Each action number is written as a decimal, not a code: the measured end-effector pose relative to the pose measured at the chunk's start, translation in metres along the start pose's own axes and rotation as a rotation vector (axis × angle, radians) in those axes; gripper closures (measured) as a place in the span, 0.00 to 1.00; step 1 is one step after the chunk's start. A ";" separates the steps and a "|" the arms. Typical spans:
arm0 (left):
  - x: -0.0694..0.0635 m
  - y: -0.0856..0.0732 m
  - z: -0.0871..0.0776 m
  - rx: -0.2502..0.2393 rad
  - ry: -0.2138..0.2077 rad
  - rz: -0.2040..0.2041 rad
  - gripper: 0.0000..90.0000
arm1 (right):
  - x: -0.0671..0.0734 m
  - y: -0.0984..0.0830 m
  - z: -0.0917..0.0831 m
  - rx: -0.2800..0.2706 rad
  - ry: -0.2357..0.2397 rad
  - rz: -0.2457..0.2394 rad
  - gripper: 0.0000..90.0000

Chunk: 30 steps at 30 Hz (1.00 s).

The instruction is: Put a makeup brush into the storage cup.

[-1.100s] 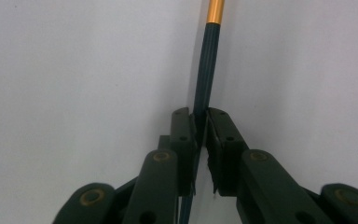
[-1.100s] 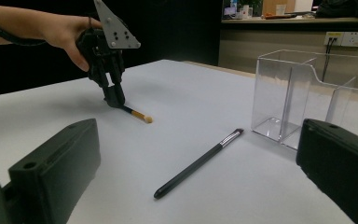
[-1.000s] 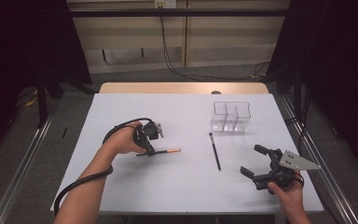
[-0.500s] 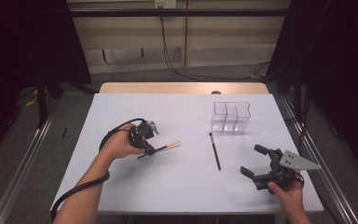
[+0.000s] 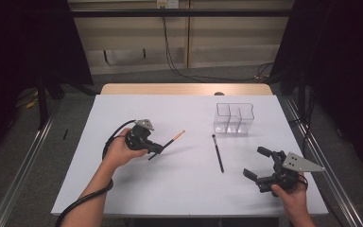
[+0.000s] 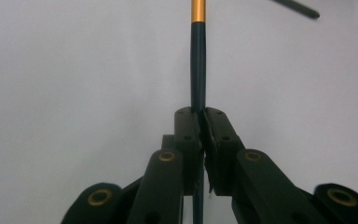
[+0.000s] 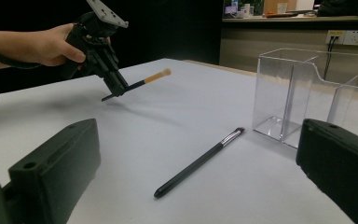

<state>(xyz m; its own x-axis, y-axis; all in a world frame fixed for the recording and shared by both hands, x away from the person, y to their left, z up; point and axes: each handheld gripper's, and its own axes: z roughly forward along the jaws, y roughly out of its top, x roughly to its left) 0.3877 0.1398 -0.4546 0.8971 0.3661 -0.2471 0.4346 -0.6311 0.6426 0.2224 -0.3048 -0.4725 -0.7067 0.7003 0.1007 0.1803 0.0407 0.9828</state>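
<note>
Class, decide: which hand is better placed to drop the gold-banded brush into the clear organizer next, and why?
Left. The left gripper is already shut on the gold-banded brush, lifted off the table. The right gripper is open near the black brush.

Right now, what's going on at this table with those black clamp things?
A person sits at a white table with a hand-held gripper in each hand. The left gripper has its fingers shut on a thin brush with a gold band and pale tip, lifted clear of the surface. The right gripper waits open near the table's edge, holding nothing. A second, black brush lies flat between them, just in front of a clear plastic organizer that holds nothing yet.
</note>
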 end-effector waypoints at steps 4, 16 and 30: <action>-0.003 -0.004 -0.002 -0.086 -0.006 -0.004 0.94 | 0.000 0.000 0.000 -0.001 0.000 0.000 0.00; -0.010 -0.005 -0.004 -0.297 -0.018 -0.046 0.94 | 0.000 0.000 0.002 0.002 0.005 -0.001 0.00; -0.022 -0.010 -0.007 -0.498 -0.038 -0.074 0.94 | 0.001 -0.001 0.004 0.006 0.008 0.000 0.00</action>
<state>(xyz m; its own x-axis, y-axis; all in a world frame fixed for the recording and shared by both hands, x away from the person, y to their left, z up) 0.3634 0.1426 -0.4503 0.8716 0.3667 -0.3252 0.4146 -0.1979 0.8882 0.2240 -0.3009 -0.4737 -0.7123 0.6945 0.1017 0.1840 0.0450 0.9819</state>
